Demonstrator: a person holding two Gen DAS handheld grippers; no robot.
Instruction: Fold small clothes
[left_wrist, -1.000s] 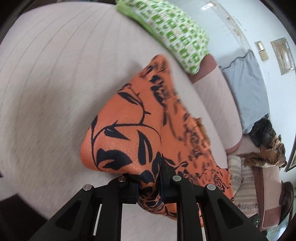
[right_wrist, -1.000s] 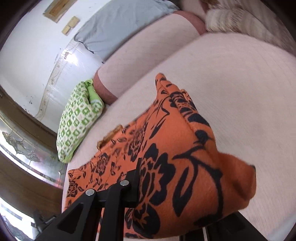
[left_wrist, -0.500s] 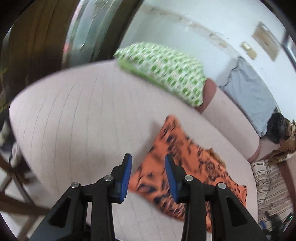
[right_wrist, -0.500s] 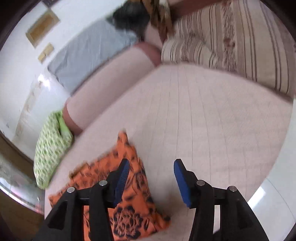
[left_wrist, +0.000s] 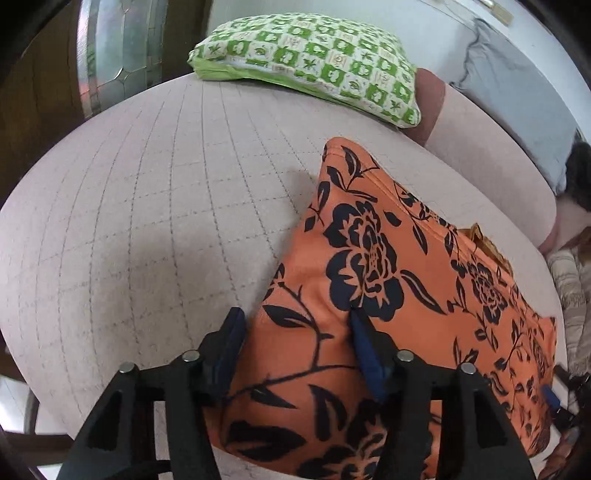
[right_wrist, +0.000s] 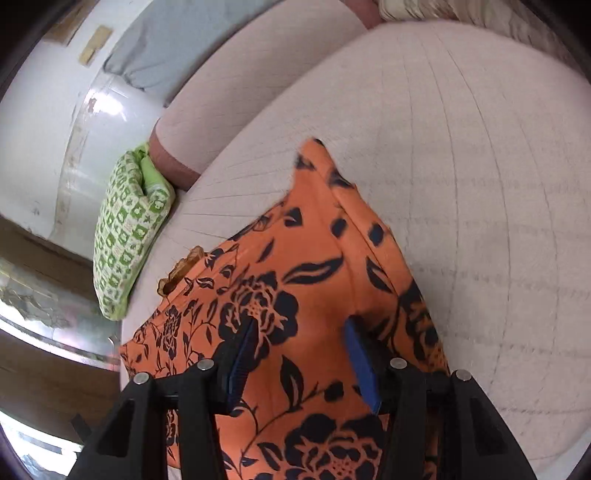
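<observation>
An orange garment with a black flower print (left_wrist: 369, 258) lies folded on the pale pink quilted cushion (left_wrist: 147, 221). My left gripper (left_wrist: 297, 332) hovers over the garment's near left corner. Its blue pads (left_wrist: 231, 347) are apart and the jaws are opening. Cloth lies between them, but the pads do not press on it. In the right wrist view the same garment (right_wrist: 314, 258) fills the lower middle. My right gripper (right_wrist: 301, 350) stands over its near part, jaws opening. Its blue pads (right_wrist: 360, 365) straddle the cloth without pinching it.
A green and white patterned pillow (left_wrist: 314, 62) lies at the far end of the cushion, also seen as the pillow (right_wrist: 125, 229) at left. A pink backrest (left_wrist: 491, 173) and a grey cushion (left_wrist: 517, 92) line the wall side. Dark wood and glass (left_wrist: 110, 55) stand beyond the cushion's left edge.
A second ago both grippers were shut on the lifted garment. They let go and pulled back, and the garment dropped flat. Now both are close over it, jaws wider.
</observation>
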